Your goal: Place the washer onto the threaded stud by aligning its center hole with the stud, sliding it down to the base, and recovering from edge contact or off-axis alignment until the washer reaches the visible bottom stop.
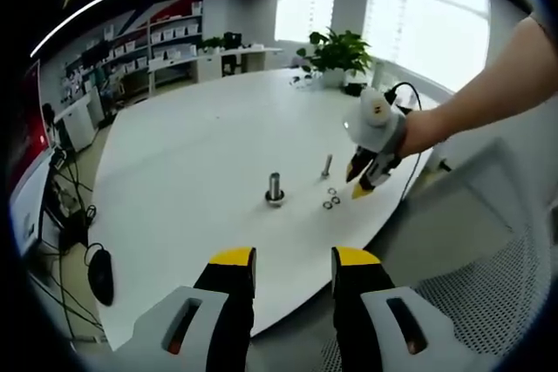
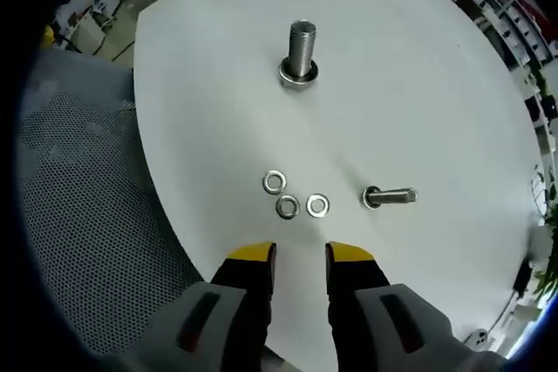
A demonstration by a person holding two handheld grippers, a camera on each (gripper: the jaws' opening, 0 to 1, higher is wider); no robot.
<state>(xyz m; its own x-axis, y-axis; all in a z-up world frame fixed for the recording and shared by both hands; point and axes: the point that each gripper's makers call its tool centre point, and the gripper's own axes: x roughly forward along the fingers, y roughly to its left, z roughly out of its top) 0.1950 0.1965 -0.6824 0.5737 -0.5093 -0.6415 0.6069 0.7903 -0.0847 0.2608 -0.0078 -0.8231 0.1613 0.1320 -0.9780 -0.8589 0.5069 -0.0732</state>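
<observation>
Three flat steel washers [image 2: 295, 197] lie near the ridged threaded stud [image 2: 300, 55].

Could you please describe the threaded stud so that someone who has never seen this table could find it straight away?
Start at the white round table and find the three washers lying clustered near its edge, ahead of the right gripper. Beyond them, toward the table's middle, the threaded stud stands upright on a wider base. The nearby bolt is thinner and leans the other way.

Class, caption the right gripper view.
Open hand-held gripper above three loose washers, threaded stud upright beyond.
</observation>
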